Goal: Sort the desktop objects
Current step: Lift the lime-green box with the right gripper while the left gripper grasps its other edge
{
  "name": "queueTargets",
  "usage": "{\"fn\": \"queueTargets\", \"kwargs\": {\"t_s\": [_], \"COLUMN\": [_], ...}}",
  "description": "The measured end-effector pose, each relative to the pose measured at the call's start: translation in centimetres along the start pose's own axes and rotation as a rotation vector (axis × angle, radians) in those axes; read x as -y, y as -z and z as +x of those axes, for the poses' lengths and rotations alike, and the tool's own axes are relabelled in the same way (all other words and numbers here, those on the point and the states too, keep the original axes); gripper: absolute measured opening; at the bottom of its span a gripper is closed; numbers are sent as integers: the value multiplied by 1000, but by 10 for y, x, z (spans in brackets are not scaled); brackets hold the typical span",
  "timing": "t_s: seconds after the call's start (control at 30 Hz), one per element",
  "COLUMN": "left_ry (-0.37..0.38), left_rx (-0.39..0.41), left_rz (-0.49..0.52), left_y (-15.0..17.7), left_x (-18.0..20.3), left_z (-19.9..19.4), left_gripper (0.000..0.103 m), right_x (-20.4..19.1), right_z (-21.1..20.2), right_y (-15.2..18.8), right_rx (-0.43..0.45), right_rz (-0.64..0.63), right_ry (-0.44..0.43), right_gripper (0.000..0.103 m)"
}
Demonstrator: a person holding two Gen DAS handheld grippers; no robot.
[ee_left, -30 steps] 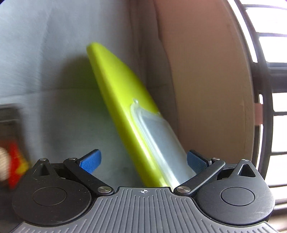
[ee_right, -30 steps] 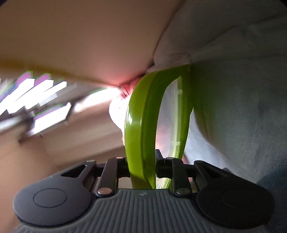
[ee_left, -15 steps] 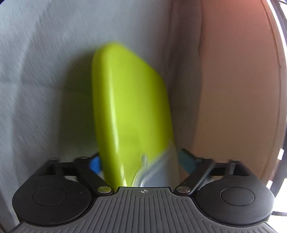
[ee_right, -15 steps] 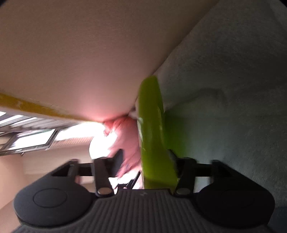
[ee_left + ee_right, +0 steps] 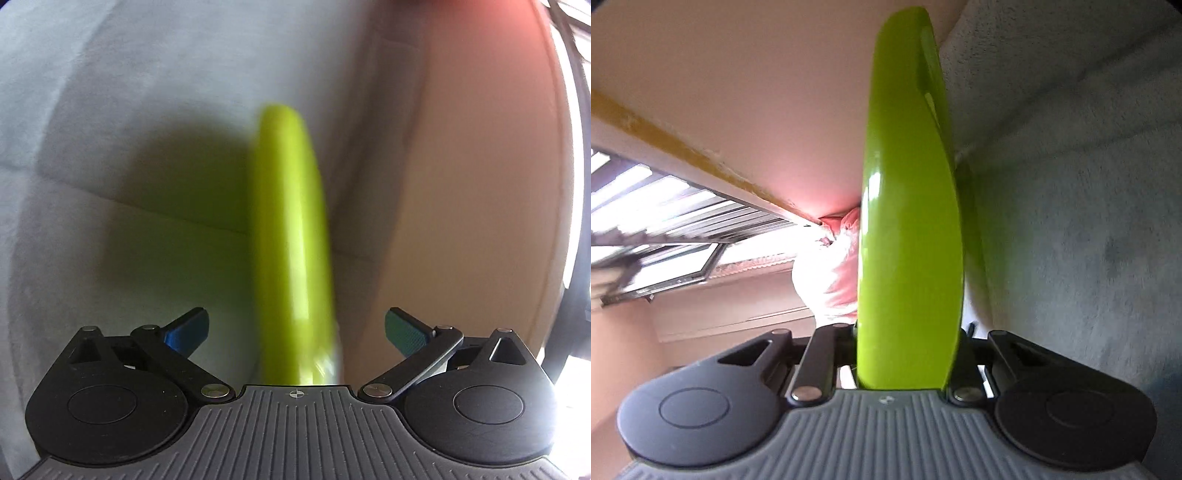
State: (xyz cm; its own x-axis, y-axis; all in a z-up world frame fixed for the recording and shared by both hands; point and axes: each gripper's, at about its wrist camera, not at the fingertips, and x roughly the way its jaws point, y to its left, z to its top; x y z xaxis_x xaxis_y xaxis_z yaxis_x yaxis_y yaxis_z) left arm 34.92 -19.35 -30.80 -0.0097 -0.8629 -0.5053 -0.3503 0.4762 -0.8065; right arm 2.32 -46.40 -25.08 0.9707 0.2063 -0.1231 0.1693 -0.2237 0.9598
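Right gripper (image 5: 905, 354) clamps my green case (image 5: 908, 221) mid-frame; left gripper (image 5: 295, 332) opening clear; next, stow it

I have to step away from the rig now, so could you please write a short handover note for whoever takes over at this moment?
Right gripper: shut on the lime-green case, which stands on edge between its jaws.
Left gripper: its jaws are opening; the same case lies blurred between the blue pads and neither pad presses on it.
Surroundings: grey fabric surface behind the case, a tan panel beside it.
Done: case picked up, carried by the right gripper alone.
Left: set the case in its place. No destination or other desktop objects show in either view.
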Motion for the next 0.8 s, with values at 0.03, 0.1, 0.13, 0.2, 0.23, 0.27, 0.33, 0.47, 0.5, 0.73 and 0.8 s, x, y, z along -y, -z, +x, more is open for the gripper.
{"fn": "queueTargets", "kwargs": {"t_s": [0.03, 0.1, 0.13, 0.2, 0.23, 0.27, 0.33, 0.47, 0.5, 0.73, 0.8], "left_ry": [6, 15, 20, 17, 31, 53, 47, 85, 101, 128, 133], "left_rx": [-3, 19, 30, 18, 0, -25, 5, 146, 187, 444, 437], "left_rz": [8, 118, 174, 313, 357, 383, 445, 489, 490, 376, 321], "left_y": [2, 17, 24, 44, 53, 62, 83, 121, 126, 159, 160], "left_x": [3, 22, 32, 55, 63, 67, 74, 61, 53, -69, -115], "left_z": [-1, -16, -23, -50, -65, -82, -128, -262, -293, -422, -421], "left_gripper": [103, 97, 90, 54, 42, 33, 33, 39, 41, 47, 50], "right_x": [-5, -24, -35, -56, -63, -70, -87, -125, -130, -121, -100], "right_z": [-1, -3, -4, -7, -7, -6, -7, 10, 20, 104, 125], "right_y": [1, 10, 17, 36, 45, 54, 72, 116, 128, 218, 235], "right_rx": [-14, -40, -55, -89, -118, -148, -221, -417, -480, -916, -1011], "right_rz": [-20, -113, -172, -283, -300, -315, -342, -448, -453, -528, -518], "right_ry": [6, 18, 30, 47, 15, -21, -104, -222, -238, -315, -288], "right_gripper": [21, 23, 25, 29, 30, 31, 30, 31, 31, 31, 31]}}
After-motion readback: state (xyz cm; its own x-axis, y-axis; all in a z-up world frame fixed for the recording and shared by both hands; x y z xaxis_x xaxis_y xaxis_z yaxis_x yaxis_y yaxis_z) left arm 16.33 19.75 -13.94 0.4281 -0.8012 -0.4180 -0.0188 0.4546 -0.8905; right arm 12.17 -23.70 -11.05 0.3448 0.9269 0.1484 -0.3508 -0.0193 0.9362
